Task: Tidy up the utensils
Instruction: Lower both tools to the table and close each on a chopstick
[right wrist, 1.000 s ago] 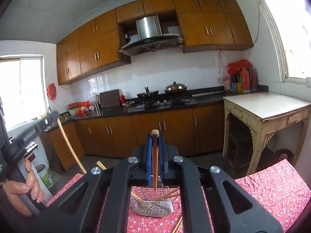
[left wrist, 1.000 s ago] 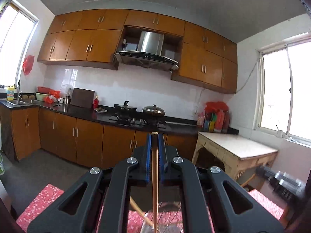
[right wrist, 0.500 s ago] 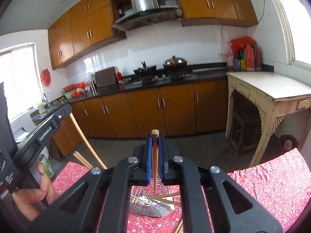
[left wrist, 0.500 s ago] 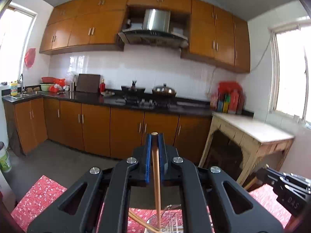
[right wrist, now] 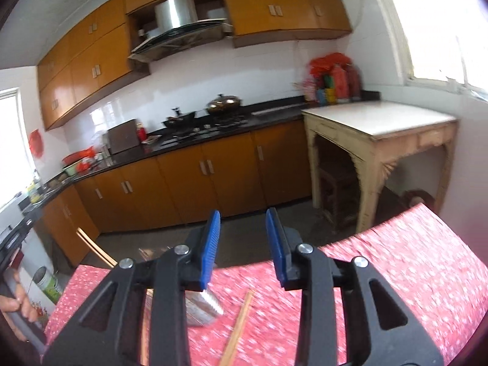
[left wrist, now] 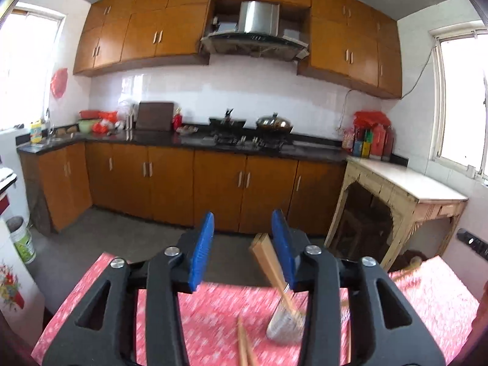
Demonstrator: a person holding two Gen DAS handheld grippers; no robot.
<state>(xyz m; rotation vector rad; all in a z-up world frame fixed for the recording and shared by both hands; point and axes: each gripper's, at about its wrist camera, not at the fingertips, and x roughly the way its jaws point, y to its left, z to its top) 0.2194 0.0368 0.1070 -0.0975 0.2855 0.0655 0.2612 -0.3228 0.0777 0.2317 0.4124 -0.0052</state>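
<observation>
My left gripper (left wrist: 242,248) is open; a wooden chopstick (left wrist: 268,262) leans free beside its right pad, its lower end in the metal mesh holder (left wrist: 285,324) on the red cloth. More chopsticks (left wrist: 244,347) lie near the bottom edge. My right gripper (right wrist: 242,247) is open and empty above the red cloth; the metal holder (right wrist: 202,309) shows behind its left finger, blurred. A loose chopstick (right wrist: 239,324) lies on the cloth below the jaws. Another chopstick (right wrist: 94,248) sticks up at the left.
The table wears a red patterned cloth (right wrist: 411,262). Beyond it lie a dark floor, wooden kitchen cabinets (left wrist: 213,183) and a worn pale side table (right wrist: 381,128). A white bucket (left wrist: 21,239) stands at the left. A hand (right wrist: 15,305) shows at the left edge.
Both grippers were shut on a chopstick each; both have opened. The left chopstick now leans in the holder. The right one is out of the jaws. Both cameras tilted down.
</observation>
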